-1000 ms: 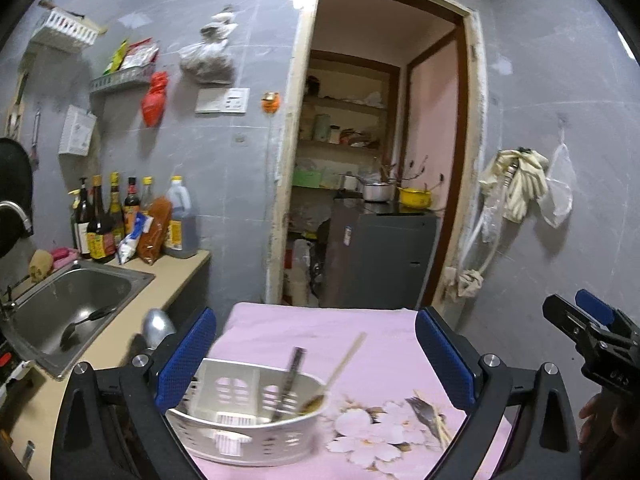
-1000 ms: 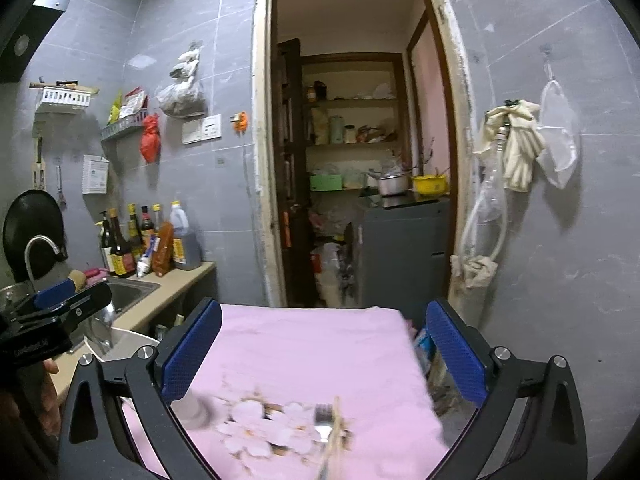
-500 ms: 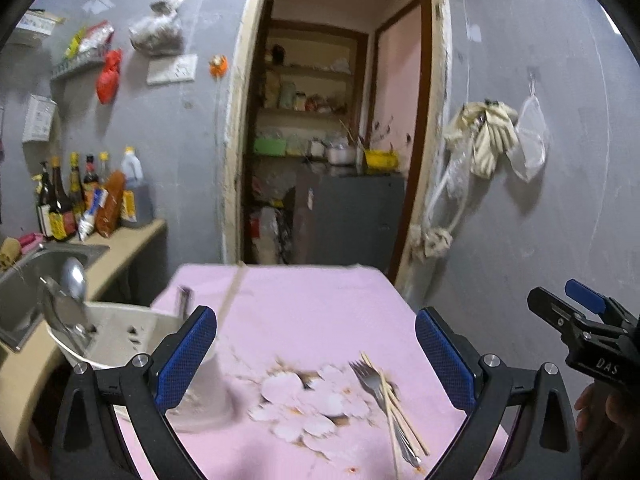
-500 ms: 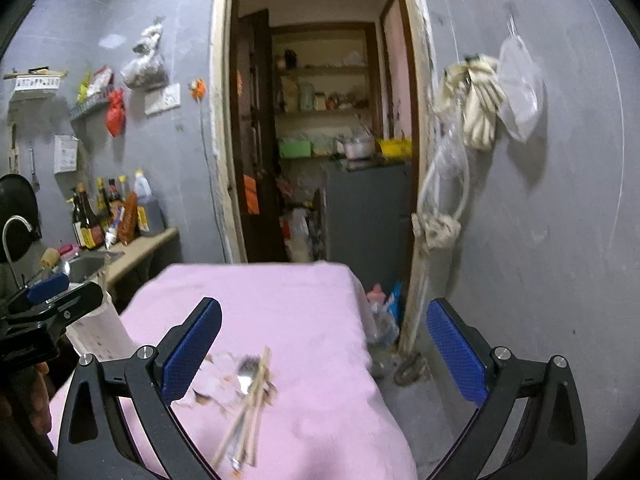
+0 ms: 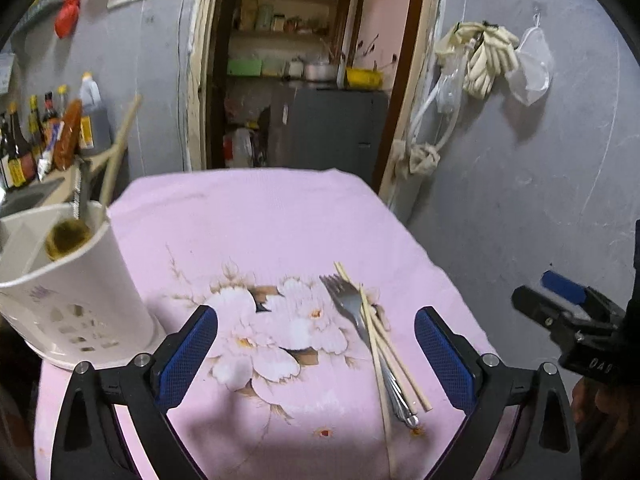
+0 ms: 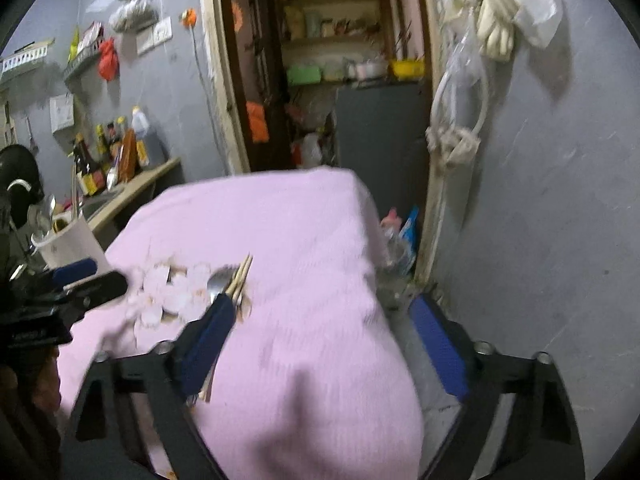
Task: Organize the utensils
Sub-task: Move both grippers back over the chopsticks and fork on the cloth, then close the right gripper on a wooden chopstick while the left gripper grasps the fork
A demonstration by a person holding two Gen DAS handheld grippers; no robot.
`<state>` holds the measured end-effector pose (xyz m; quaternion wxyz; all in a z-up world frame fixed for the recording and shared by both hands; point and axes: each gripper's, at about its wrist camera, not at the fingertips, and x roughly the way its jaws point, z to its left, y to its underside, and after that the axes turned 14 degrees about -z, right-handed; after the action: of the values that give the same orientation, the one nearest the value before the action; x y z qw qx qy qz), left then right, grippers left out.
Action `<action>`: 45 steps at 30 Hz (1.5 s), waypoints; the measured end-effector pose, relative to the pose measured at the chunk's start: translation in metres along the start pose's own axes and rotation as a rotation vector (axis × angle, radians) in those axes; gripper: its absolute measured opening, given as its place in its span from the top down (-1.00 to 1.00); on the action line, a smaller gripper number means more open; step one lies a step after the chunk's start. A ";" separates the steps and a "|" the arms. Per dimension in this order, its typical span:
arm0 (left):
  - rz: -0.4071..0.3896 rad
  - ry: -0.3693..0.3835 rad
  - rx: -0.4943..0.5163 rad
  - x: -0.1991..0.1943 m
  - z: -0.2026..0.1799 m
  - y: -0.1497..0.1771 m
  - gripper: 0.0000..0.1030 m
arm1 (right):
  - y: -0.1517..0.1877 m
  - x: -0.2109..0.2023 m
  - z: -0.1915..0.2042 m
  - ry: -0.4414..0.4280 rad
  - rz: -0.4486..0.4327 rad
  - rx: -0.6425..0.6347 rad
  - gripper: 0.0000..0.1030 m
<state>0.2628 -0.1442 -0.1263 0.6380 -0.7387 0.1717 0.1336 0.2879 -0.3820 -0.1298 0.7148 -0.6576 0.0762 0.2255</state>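
The fork (image 5: 362, 334) and chopsticks (image 5: 380, 340) run near-to-far between the wide, empty left gripper (image 5: 316, 354) fingers, toward their right side; the right gripper (image 6: 320, 344), its empty jaws just narrowed, has them at its left finger

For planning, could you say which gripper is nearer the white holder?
Left: left gripper just right of the holder; right gripper farther right by the fork, empty jaws just closing.

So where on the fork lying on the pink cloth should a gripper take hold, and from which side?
Probably the fork by its slim handle near the end closest to the cameras, coming from above with the fingers straddling it across its width. It lies flat on the pink cloth, tines pointing away, with the chopsticks resting against the handle, so a grip there may pick them up too.
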 end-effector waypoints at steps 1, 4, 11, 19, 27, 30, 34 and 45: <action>0.013 0.002 -0.002 0.005 0.001 0.002 -0.79 | 0.003 0.004 0.000 -0.010 0.013 0.006 -0.47; 0.049 0.006 -0.007 0.019 0.002 0.007 -0.61 | 0.014 0.020 0.003 -0.045 0.052 0.021 -0.22; 0.108 0.013 -0.037 0.050 0.011 0.012 -0.19 | 0.029 0.061 0.019 -0.139 0.142 0.008 0.16; 0.154 -0.009 -0.059 0.071 0.024 0.018 -0.15 | 0.036 0.088 0.045 -0.234 0.215 -0.026 0.21; 0.171 -0.019 -0.088 0.078 0.031 0.018 -0.15 | 0.038 0.108 0.066 -0.257 0.273 -0.082 0.22; 0.178 -0.004 -0.104 0.083 0.032 0.016 -0.15 | 0.039 0.113 0.070 -0.247 0.292 -0.099 0.22; 0.188 0.023 -0.125 0.089 0.030 0.016 -0.15 | 0.039 0.114 0.076 -0.237 0.310 -0.140 0.23; 0.228 0.110 -0.179 0.110 0.023 0.014 -0.02 | 0.036 0.104 0.040 -0.153 0.304 -0.074 0.73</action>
<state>0.3572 -0.1325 -0.1884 0.5398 -0.7746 0.2767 0.1791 0.3573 -0.3188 -0.1993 0.6515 -0.6453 0.1117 0.3828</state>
